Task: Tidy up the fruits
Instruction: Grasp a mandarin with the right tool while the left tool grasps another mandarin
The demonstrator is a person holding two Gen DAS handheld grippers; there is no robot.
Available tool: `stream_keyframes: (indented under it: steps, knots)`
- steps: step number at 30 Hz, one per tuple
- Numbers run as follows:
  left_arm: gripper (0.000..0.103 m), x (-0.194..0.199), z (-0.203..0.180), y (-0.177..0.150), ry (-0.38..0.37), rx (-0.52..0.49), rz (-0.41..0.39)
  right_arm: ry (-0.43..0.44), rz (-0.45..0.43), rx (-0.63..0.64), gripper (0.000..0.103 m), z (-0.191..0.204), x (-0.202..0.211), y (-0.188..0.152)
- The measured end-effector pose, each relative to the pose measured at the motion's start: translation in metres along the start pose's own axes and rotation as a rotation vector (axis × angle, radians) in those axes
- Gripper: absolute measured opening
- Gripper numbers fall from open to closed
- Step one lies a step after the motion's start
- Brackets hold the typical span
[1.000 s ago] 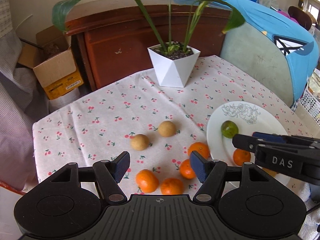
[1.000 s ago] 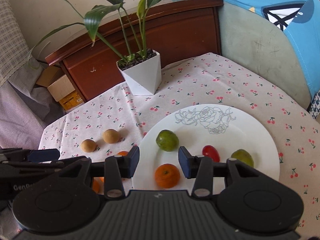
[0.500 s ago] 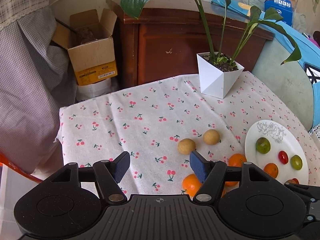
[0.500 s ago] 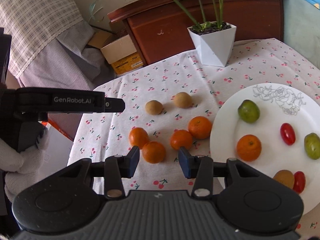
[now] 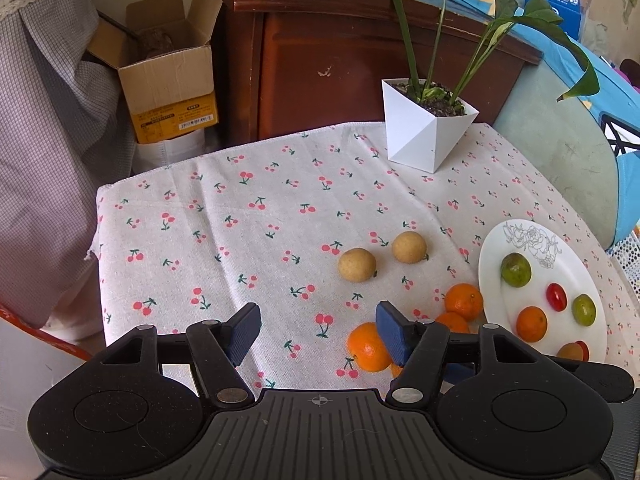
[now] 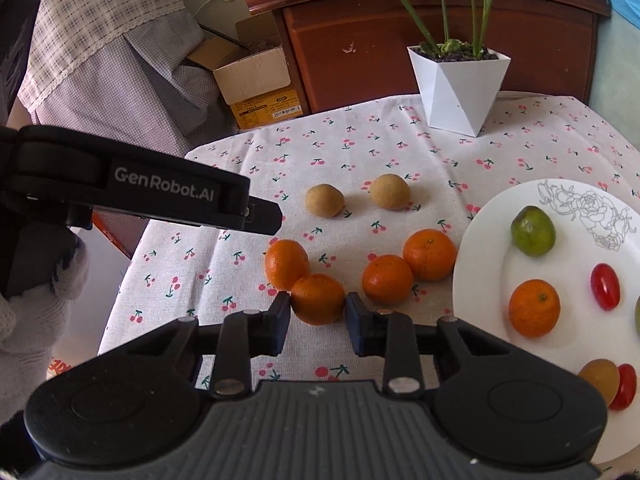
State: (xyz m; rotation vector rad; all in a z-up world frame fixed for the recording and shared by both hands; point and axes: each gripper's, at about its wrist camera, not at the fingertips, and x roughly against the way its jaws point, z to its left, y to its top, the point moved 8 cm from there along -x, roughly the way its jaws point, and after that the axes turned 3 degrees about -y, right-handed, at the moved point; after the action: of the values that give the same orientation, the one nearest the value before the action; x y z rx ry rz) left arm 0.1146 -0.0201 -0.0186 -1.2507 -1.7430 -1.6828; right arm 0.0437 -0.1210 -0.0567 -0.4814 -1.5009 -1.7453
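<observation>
Right tool (image 6: 317, 316) is set low over the surface (image 6: 400, 152), its fingers spread on either side of the nearest orange (image 6: 318, 298); whether the pads touch it cannot be told, and it is not yet lifted. The left tool (image 5: 318, 330) is held open and empty. On the plate (image 6: 500, 216) at the right, one orange, two green fruits, two red ones and a brownish one are already laid. Four oranges and two tan fruits (image 6: 325, 200) are left on the cloth, so the sorting is judged about half done.
</observation>
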Motion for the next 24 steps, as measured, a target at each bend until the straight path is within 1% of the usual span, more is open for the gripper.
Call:
stream_keyframes:
  steps: [4, 10, 14, 20, 23, 24]
  knots:
    - [0.059, 0.0, -0.003, -0.002, -0.011, -0.016, 0.001, -0.019, -0.011, -0.008, 0.03, -0.007, 0.009, 0.0]
    - [0.059, 0.0, -0.01, -0.006, -0.022, -0.054, 0.0, -0.042, -0.05, -0.069, 0.03, -0.026, 0.03, 0.007]
    - [0.059, -0.004, -0.017, -0.011, -0.029, -0.08, 0.016, -0.065, -0.08, -0.101, 0.03, -0.037, 0.041, 0.012]
    - [0.059, -0.012, -0.027, -0.019, -0.026, -0.13, 0.028, -0.084, -0.099, -0.166, 0.03, -0.05, 0.046, 0.018]
    - [0.054, -0.017, -0.028, -0.022, -0.021, -0.142, 0.038, -0.078, -0.098, -0.212, 0.03, -0.057, 0.048, 0.018]
    - [0.051, -0.019, -0.029, -0.023, -0.021, -0.143, 0.042, -0.076, -0.097, -0.227, 0.03, -0.059, 0.048, 0.019]
